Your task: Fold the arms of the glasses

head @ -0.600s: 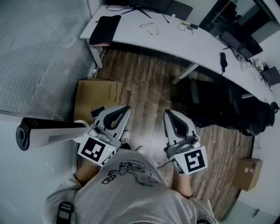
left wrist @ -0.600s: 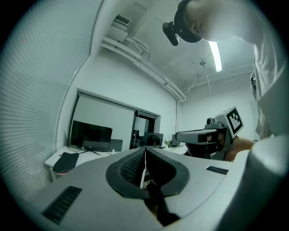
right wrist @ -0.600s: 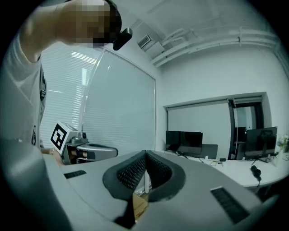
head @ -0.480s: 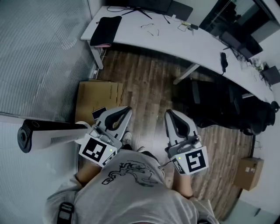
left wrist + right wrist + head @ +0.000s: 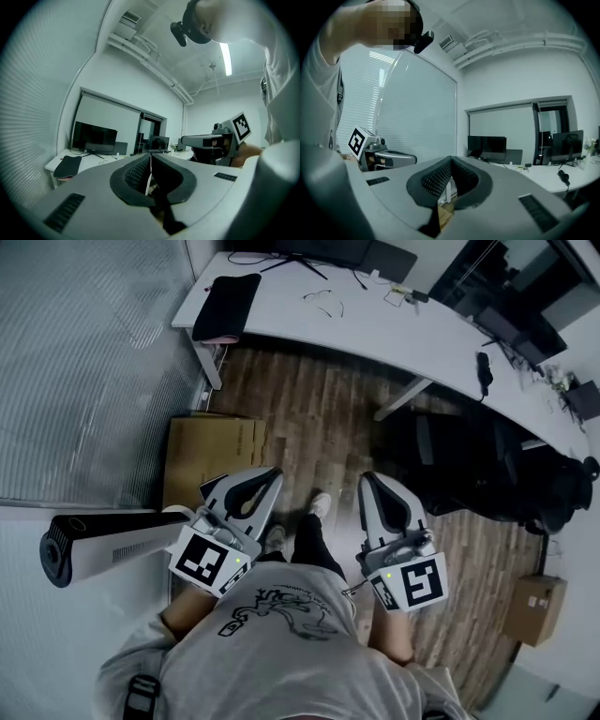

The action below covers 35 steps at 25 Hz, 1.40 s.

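The glasses [image 5: 323, 303] lie open on the white desk [image 5: 394, 329], far ahead at the top of the head view. Both grippers are held close to the person's body over the wood floor, well short of the desk. My left gripper [image 5: 271, 475] is shut with nothing between its pads, and its jaws meet in a thin line [image 5: 150, 157] in the left gripper view. My right gripper [image 5: 367, 481] is also shut and empty, its pads [image 5: 450, 161] pressed together. Each gripper shows sideways in the other's view: the right one [image 5: 211, 140] and the left one [image 5: 383, 157].
A black pouch [image 5: 225, 302] lies on the desk's left end, with a monitor foot [image 5: 295, 261] and cables behind the glasses. On the floor are a flat cardboard box [image 5: 212, 452], a white tower appliance [image 5: 103, 546] and a black office chair [image 5: 478, 470]. A shoe [image 5: 320, 505] sits between the grippers.
The person has stepped towards the desk: a leg and shoe now show between the grippers. Both grippers stay shut and keep their places by the body.
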Each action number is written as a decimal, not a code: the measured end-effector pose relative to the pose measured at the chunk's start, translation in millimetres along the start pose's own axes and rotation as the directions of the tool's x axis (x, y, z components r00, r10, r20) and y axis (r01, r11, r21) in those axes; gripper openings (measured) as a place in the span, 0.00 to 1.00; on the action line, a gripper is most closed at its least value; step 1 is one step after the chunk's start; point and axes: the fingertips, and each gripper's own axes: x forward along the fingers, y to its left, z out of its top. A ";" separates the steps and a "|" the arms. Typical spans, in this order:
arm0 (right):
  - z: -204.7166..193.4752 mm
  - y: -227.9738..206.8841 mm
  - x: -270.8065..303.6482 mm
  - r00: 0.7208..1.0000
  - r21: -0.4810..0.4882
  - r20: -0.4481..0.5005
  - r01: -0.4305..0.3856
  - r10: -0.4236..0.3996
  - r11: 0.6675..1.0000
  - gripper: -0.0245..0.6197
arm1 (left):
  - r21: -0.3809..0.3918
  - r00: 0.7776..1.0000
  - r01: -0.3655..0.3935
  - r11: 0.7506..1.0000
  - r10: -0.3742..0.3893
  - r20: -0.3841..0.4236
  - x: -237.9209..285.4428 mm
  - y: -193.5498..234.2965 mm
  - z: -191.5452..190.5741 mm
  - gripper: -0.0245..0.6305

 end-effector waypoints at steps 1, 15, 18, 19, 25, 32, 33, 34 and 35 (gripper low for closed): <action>-1.2 -4.4 2.8 1.000 -0.001 -0.001 -0.001 0.001 1.000 0.05 | 0.002 1.000 -0.003 1.000 0.003 0.001 4.9 2.2 -0.1 0.07; 10.4 -116.4 75.4 1.000 -0.010 0.021 -0.009 0.009 1.000 0.05 | -0.007 1.000 -0.022 1.000 0.022 0.015 123.4 47.1 20.2 0.07; 14.0 -147.7 91.4 1.000 -0.008 0.020 -0.020 0.020 1.000 0.05 | -0.004 0.999 -0.035 0.999 0.035 0.015 159.1 57.4 26.4 0.07; 15.1 -158.8 96.9 1.000 -0.009 0.019 -0.021 0.022 1.000 0.05 | -0.006 0.999 -0.039 0.999 0.039 0.014 171.4 61.4 28.0 0.07; 20.6 -225.6 128.5 1.000 -0.001 0.023 -0.018 0.018 1.000 0.05 | -0.006 0.999 -0.042 0.999 0.042 0.002 240.3 78.5 37.2 0.07; 22.1 -295.5 152.5 1.000 0.017 0.013 -0.028 0.028 0.999 0.05 | 0.006 0.998 -0.049 0.999 0.049 -0.025 316.4 88.8 45.5 0.07; 22.8 -305.5 155.1 0.999 0.018 0.013 -0.031 0.031 0.999 0.05 | 0.009 0.998 -0.049 0.999 0.049 -0.028 327.3 88.9 47.1 0.07; 23.8 -315.2 157.5 0.999 0.019 0.014 -0.035 0.035 0.999 0.05 | 0.012 0.998 -0.049 0.999 0.050 -0.030 337.9 88.8 48.6 0.07; 24.6 -324.5 159.6 0.999 0.018 0.016 -0.039 0.038 0.999 0.05 | 0.015 0.998 -0.050 0.999 0.050 -0.031 348.1 88.5 49.9 0.07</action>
